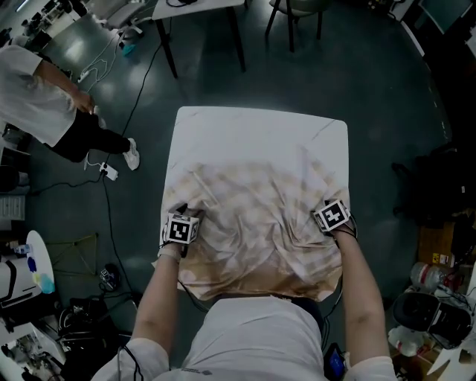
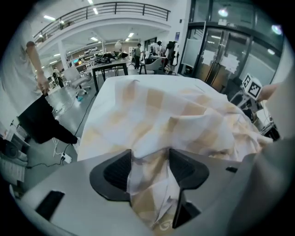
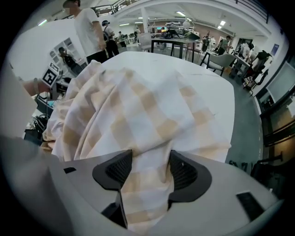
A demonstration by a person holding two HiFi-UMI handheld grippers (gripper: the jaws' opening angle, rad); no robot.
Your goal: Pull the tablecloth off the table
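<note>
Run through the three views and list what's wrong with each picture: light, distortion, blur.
Head view: dim, corners darkened, the bare table glaring white, the tablecloth pattern faint. Left gripper view: fisheye bends the balcony rail, corners black, ceiling lights flare. Right gripper view: same curved distortion, tablecloth evenly lit, the near foreground soft.

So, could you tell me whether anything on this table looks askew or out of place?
The checked tablecloth is bunched and creased toward the near edge, leaving the far part of the table bare. A fold sits between the open fingers of the left gripper and the right gripper alike.
</note>
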